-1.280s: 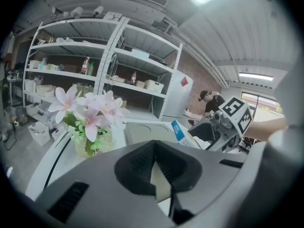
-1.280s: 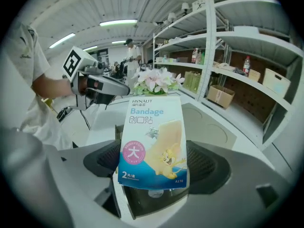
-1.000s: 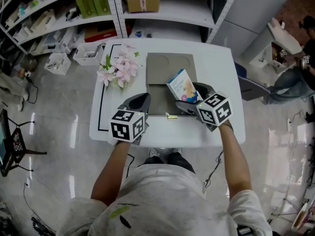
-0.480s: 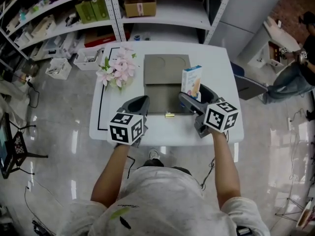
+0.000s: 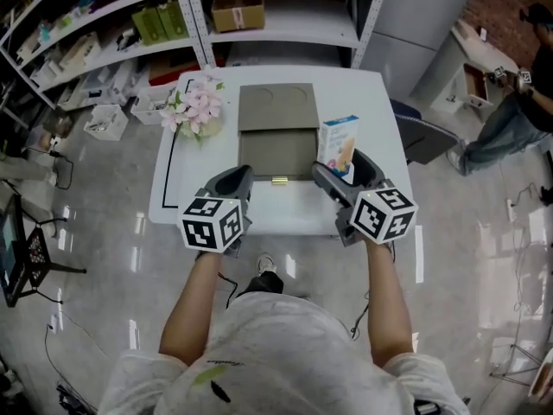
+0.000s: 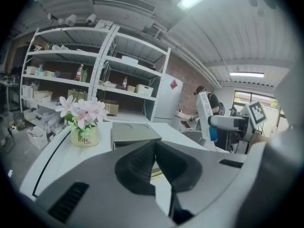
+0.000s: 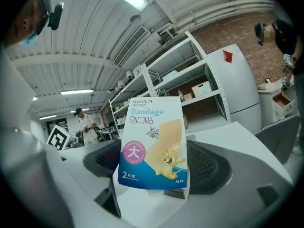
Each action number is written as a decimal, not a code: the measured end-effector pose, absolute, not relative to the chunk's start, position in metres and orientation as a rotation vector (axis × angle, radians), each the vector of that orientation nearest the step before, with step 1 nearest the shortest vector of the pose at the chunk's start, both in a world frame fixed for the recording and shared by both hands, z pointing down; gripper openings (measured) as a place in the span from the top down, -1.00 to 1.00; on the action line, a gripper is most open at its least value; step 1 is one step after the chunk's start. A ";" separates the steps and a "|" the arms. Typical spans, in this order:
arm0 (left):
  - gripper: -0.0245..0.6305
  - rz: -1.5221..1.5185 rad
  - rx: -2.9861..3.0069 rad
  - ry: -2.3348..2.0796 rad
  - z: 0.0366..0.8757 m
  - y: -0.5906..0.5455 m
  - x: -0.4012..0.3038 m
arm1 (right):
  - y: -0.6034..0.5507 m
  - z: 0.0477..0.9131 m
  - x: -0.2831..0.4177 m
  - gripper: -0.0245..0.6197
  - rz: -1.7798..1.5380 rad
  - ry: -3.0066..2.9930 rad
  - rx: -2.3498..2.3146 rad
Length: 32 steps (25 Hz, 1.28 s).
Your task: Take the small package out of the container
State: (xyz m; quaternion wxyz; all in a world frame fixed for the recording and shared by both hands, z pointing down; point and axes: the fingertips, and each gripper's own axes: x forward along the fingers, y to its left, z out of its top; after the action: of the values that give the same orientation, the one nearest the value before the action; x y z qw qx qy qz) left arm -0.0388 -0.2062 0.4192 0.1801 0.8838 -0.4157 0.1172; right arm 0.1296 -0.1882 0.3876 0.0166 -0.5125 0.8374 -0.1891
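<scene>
The small package (image 5: 339, 148), a blue and white bandage box, stands upright between the jaws of my right gripper (image 5: 340, 164), which is shut on its lower part. It hangs just right of the grey-brown container (image 5: 275, 150), whose lid (image 5: 277, 107) lies open toward the back. In the right gripper view the package (image 7: 154, 148) fills the middle and hides the fingertips. My left gripper (image 5: 238, 175) is at the container's front left corner, shut with nothing in it. Its pads (image 6: 142, 163) meet in the left gripper view.
A vase of pink flowers (image 5: 197, 106) stands at the back left of the white table (image 5: 376, 111). A small brass clasp (image 5: 279, 180) sits at the container's front edge. Shelving (image 5: 285, 11) runs behind the table, a grey chair (image 5: 423, 138) to its right.
My right gripper carried the package from above the container's front to the right, past its edge, and turned it upright. The left gripper stayed put and shut.
</scene>
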 end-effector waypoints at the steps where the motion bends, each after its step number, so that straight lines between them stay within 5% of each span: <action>1: 0.92 0.332 2.499 -1.179 0.418 -0.199 -0.037 | -0.180 0.386 0.132 -0.42 -0.578 2.596 -1.598; 32: 0.92 0.364 2.556 -1.385 0.383 -0.122 -0.024 | -0.083 0.365 0.174 -0.41 -0.419 2.547 -1.624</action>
State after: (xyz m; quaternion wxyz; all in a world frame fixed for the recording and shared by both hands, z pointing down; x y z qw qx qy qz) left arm -0.0240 -0.1221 0.3834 0.1056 0.8676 -0.4700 0.1235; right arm 0.1740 -0.0832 0.3653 0.0462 -0.5319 0.8343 -0.1374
